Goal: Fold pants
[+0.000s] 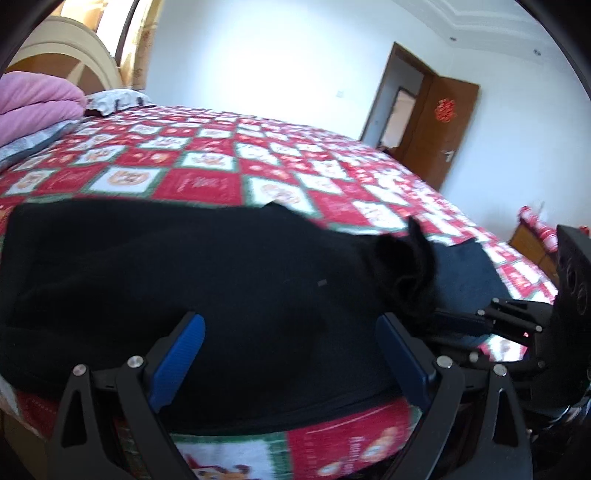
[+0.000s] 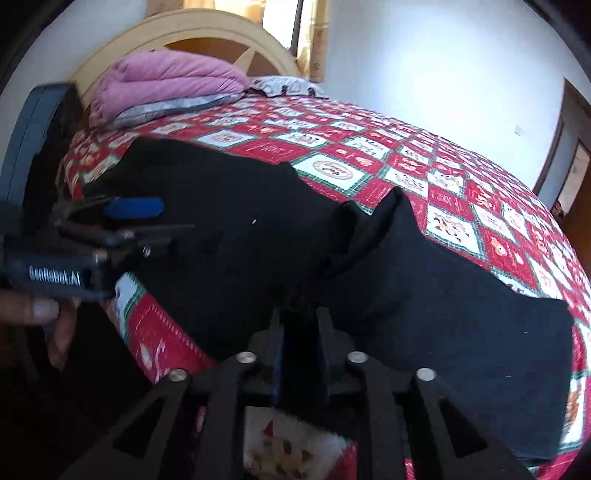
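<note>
On the checkered red quilt (image 1: 207, 181), left wrist view: left gripper (image 1: 291, 332) spread wide, ribbed blue pads (image 1: 177, 362) over flat black pants (image 1: 184, 266). Right wrist view: right gripper (image 2: 301, 325) pinched on a bunched, peaked fold of the pants (image 2: 443, 314).

Both wrist views low, close over black pants (image 1: 221, 266), facing across the bed (image 1: 207, 155); headboard (image 2: 207, 33) shared

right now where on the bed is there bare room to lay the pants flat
Bare red checked quilt lies beyond the black pants, toward the brown door. Crowded: pink folded duvet at the headboard, pants along the near edge.
</note>
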Demonstrator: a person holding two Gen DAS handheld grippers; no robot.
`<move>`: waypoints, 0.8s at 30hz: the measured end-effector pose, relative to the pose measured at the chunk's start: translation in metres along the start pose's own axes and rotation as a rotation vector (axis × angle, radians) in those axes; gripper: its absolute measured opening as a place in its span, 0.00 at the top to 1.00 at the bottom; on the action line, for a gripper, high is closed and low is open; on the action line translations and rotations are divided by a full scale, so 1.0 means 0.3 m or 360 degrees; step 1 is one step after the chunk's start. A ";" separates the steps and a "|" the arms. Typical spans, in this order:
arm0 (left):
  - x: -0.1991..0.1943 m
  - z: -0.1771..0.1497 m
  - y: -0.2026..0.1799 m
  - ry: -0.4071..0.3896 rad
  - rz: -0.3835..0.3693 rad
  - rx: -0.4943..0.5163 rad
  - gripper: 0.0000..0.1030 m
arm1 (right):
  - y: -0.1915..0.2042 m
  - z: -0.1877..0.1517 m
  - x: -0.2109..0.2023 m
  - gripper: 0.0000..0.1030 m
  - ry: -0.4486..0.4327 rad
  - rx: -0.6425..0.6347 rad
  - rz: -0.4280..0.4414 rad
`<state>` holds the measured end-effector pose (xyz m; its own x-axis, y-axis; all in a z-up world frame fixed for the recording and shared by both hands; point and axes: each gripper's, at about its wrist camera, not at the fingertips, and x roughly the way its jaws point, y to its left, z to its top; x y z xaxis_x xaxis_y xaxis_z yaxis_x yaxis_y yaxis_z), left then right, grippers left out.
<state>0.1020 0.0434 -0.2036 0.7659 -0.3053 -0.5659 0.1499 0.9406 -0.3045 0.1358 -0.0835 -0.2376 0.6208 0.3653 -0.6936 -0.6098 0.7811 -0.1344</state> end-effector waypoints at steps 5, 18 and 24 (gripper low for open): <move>0.023 0.047 -0.090 0.0066 -0.0189 0.0052 0.06 | -0.125 0.004 -0.161 0.65 -0.0069 0.0030 -0.0003; 0.279 0.117 -0.341 0.0362 -0.0321 0.0204 0.48 | -0.626 -0.140 -0.278 0.65 -0.0159 0.0825 -0.0196; 0.234 0.137 -0.268 0.0307 -0.0245 0.0066 0.89 | -0.642 -0.158 -0.305 0.65 -0.0282 0.0877 -0.0106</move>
<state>0.1694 -0.0475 -0.1874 0.5991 -0.4641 -0.6525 0.2838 0.8850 -0.3690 0.1730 -0.2915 -0.1817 0.7511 0.3485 -0.5607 -0.2499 0.9362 0.2472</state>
